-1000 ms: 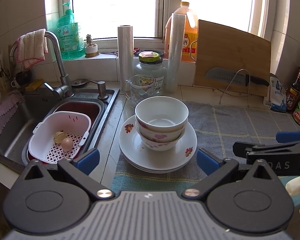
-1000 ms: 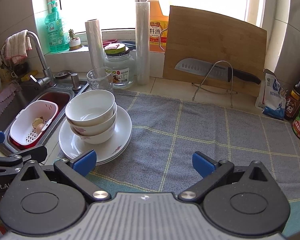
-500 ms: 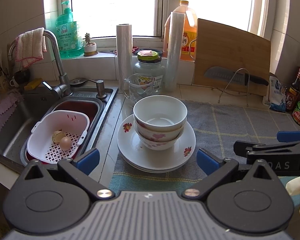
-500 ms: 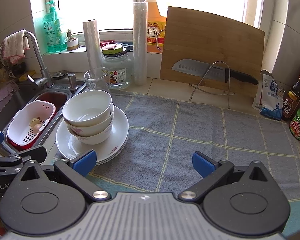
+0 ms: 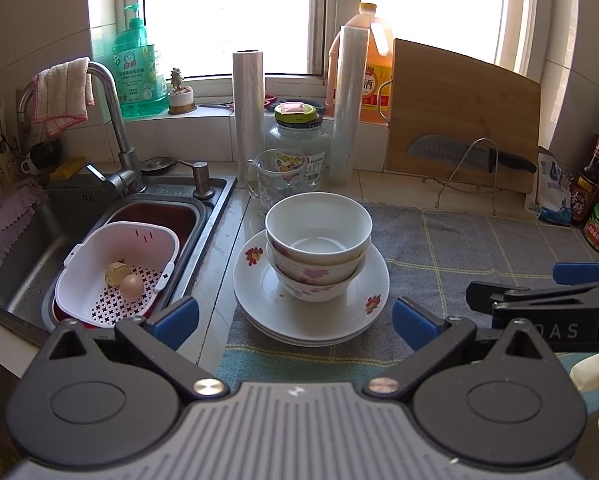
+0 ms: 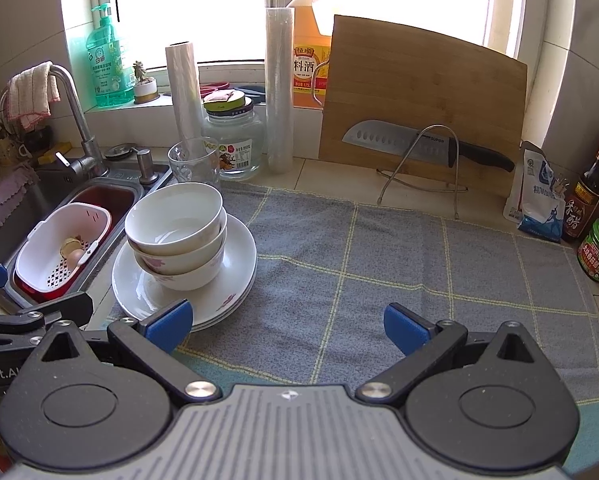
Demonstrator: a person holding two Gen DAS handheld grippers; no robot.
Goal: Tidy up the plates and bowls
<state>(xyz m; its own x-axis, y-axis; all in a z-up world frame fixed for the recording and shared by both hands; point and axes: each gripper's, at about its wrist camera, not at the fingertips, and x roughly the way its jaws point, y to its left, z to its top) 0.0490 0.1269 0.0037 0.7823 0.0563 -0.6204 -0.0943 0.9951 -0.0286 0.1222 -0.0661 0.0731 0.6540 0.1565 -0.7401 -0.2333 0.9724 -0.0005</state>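
Observation:
White bowls (image 5: pixel 318 232) with pink flowers sit nested on a stack of white flowered plates (image 5: pixel 259 300), at the left edge of a grey checked cloth (image 5: pixel 479 248). My left gripper (image 5: pixel 295 316) is open and empty, just in front of the plates. The right wrist view shows the same bowls (image 6: pixel 175 220) and plates (image 6: pixel 235 272) at left. My right gripper (image 6: pixel 287 322) is open and empty above the cloth (image 6: pixel 379 264), to the right of the stack. Its body also shows at the right edge of the left wrist view.
A sink (image 5: pixel 79 220) on the left holds a white strainer basket (image 5: pixel 147 240) with an egg. Behind the stack stand a glass mug (image 5: pixel 275 176), a jar (image 5: pixel 299 140) and two film rolls (image 5: pixel 349 104). A cutting board (image 6: pixel 423 100) with a knife (image 6: pixel 411 140) leans at the back; bottles and jars line the right edge.
Both views have shifted slightly, so the stack sits a little further left in the right wrist view. The dishes have not moved and both grippers stay open.

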